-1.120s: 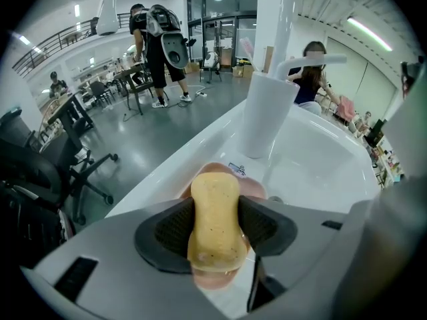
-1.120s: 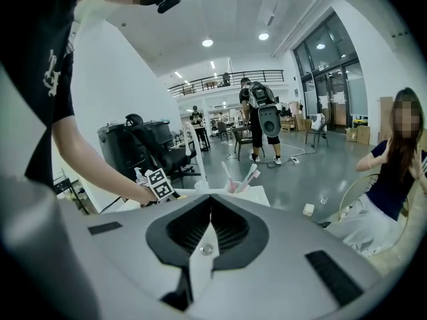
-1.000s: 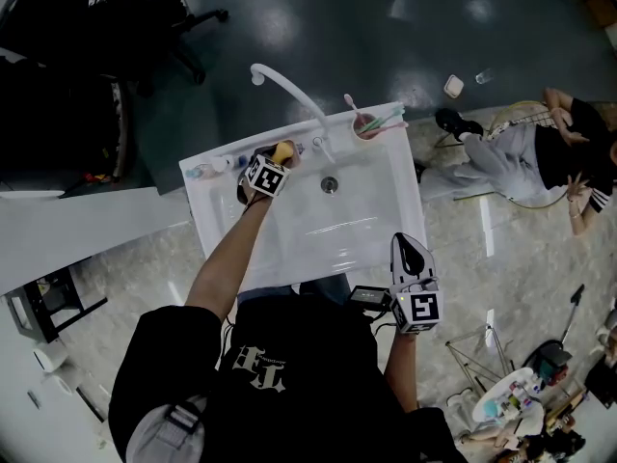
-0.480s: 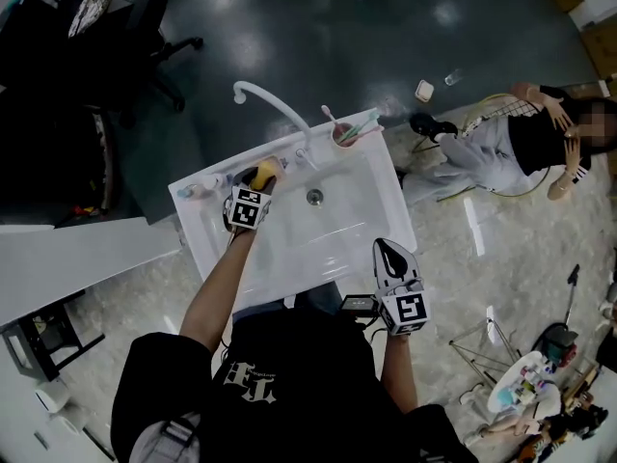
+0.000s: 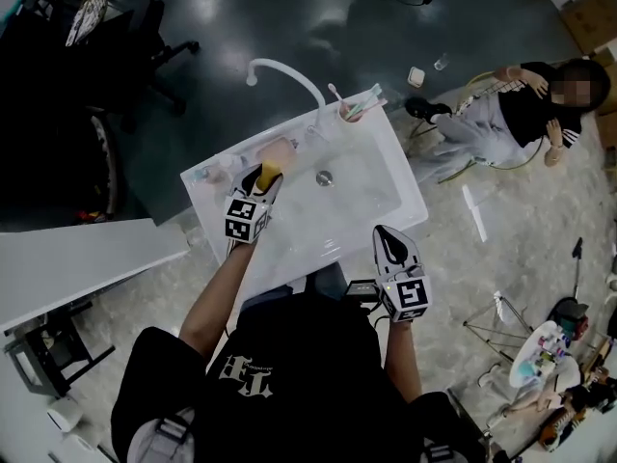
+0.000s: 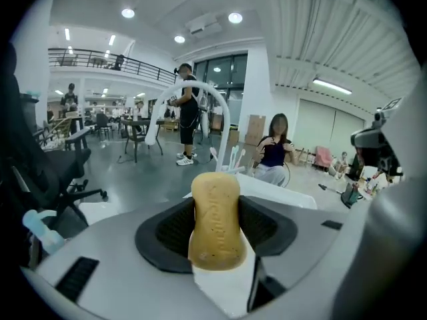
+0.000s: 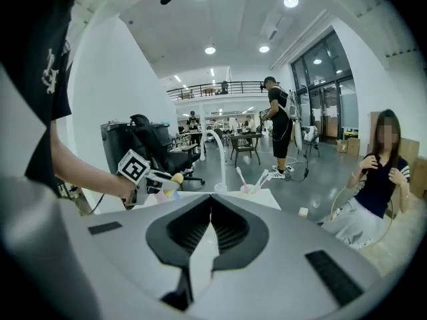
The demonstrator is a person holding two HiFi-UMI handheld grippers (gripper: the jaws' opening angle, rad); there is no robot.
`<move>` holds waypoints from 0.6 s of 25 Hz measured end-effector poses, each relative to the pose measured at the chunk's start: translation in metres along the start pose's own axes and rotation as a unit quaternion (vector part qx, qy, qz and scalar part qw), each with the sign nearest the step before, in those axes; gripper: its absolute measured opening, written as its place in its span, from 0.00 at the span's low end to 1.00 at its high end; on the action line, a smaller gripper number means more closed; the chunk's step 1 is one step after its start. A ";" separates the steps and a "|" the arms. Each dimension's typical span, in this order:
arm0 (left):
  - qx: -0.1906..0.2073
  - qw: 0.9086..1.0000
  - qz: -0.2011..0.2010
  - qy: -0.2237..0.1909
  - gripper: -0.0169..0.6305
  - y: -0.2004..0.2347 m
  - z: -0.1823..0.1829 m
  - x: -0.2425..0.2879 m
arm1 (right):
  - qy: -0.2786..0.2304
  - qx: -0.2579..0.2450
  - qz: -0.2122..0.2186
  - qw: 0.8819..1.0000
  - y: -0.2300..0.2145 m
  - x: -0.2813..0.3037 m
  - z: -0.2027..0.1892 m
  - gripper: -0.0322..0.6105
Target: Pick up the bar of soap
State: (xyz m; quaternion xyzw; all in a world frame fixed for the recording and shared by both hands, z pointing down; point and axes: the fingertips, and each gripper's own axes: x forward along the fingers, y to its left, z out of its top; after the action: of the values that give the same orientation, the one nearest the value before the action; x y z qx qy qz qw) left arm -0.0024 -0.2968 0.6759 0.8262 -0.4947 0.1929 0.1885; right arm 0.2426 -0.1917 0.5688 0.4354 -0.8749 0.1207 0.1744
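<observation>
A yellow-tan bar of soap (image 6: 215, 219) stands on end between the jaws of my left gripper (image 6: 215, 235), which is shut on it. In the head view the soap (image 5: 271, 170) is lifted above the back left part of the white sink (image 5: 381, 152), held by the left gripper (image 5: 262, 179). My right gripper (image 5: 390, 244) hangs at the sink's front right edge. Its jaws (image 7: 210, 229) are shut and hold nothing.
A curved white faucet (image 5: 289, 77) rises behind the basin, with a cup of toothbrushes (image 5: 352, 109) at the back right. The drain (image 5: 326, 177) sits mid-basin. Small bottles (image 5: 207, 170) line the back left rim. A person (image 5: 501, 114) sits on the floor to the right.
The left gripper has lifted the soap off the sink's back rim and drawn it slightly toward me. The head view has shifted. The right gripper has stayed put.
</observation>
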 end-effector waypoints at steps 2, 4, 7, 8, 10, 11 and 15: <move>-0.003 1.000 -0.010 -0.024 0.35 -0.006 0.004 -0.025 | 0.010 0.003 -0.001 1.000 0.015 -0.005 -0.011 0.06; -0.007 0.999 -0.021 -0.049 0.35 -0.010 0.009 -0.052 | 0.014 0.007 -0.004 1.000 0.030 -0.010 -0.021 0.06; -0.005 0.996 -0.044 -0.083 0.35 -0.019 0.014 -0.097 | 0.021 0.012 -0.008 1.000 0.054 -0.017 -0.032 0.06; -0.005 0.994 -0.050 -0.095 0.35 -0.022 0.016 -0.111 | 0.021 0.011 -0.009 1.000 0.060 -0.018 -0.034 0.06; -0.003 0.991 -0.062 -0.117 0.35 -0.027 0.021 -0.133 | 0.016 0.008 -0.010 1.000 0.071 -0.019 -0.033 0.06; -0.002 0.989 -0.068 -0.128 0.35 -0.031 0.023 -0.145 | 0.011 0.006 -0.010 1.000 0.077 -0.021 -0.032 0.06; 0.005 0.983 -0.091 -0.162 0.35 -0.051 0.022 -0.192 | -0.002 0.004 -0.011 1.000 0.109 -0.033 -0.032 0.06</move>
State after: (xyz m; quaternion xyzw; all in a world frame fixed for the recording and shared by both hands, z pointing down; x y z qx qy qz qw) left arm -0.0382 -0.1425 0.5536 0.8891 -0.4401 0.0410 0.1190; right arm 0.1795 -0.0916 0.5782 0.4464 -0.8698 0.1211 0.1719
